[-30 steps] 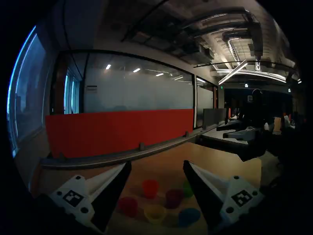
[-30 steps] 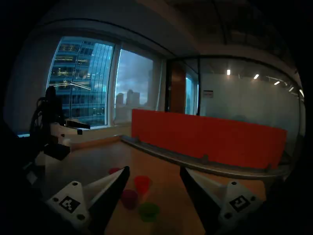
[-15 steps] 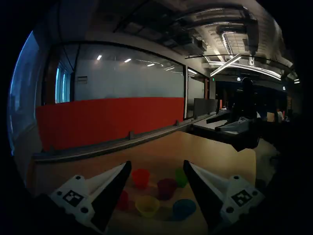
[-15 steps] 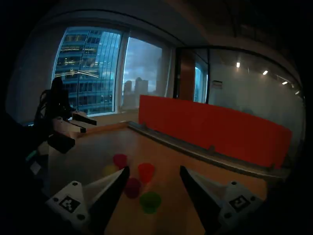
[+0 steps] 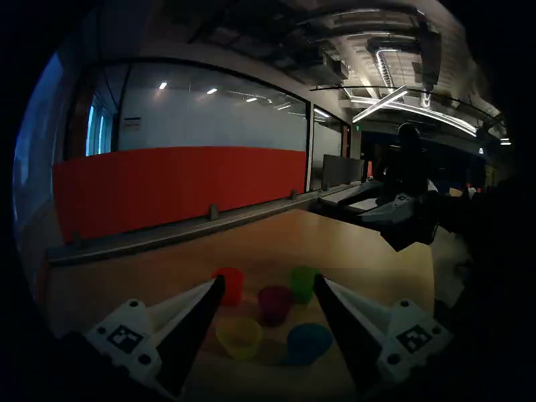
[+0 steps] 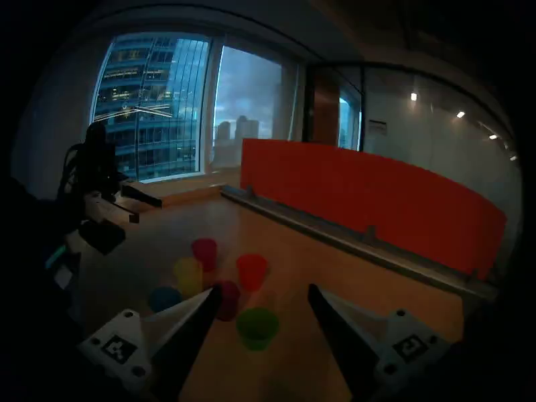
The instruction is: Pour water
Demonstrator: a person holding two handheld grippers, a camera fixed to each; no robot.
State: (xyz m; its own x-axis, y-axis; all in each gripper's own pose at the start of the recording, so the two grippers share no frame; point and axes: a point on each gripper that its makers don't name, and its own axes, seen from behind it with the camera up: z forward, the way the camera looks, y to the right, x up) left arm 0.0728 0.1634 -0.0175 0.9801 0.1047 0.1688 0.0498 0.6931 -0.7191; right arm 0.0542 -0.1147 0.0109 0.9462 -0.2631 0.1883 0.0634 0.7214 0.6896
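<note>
**Both claws released over a cluster of cups**

Obs. 1: the left claw (image 5: 266, 278) has its fingers spread wide and grips nothing. The right claw (image 6: 263, 288) is likewise released and empty. Both hang above the wooden counter (image 5: 348, 244), pointed at a tight group of plastic cups standing on it.

Obs. 2, left gripper view, five cups counted. The far row is the red cup (image 5: 230, 285), maroon cup (image 5: 275, 303) and green cup (image 5: 303, 283). The yellow cup (image 5: 239, 335) and blue cup (image 5: 308, 342) sit nearer, between the fingers. The right claw appears farther off at right, dark under the ceiling light strips (image 5: 382, 107).

Obs. 3, right gripper view, six cups counted, including a pink cup (image 6: 204, 252) just beyond the yellow one. Green is nearest here. A window (image 6: 154, 107) onto towers sits at left, and a red partition (image 6: 375, 194) runs along the counter's far edge.

Cup contents: cannot tell.
</note>
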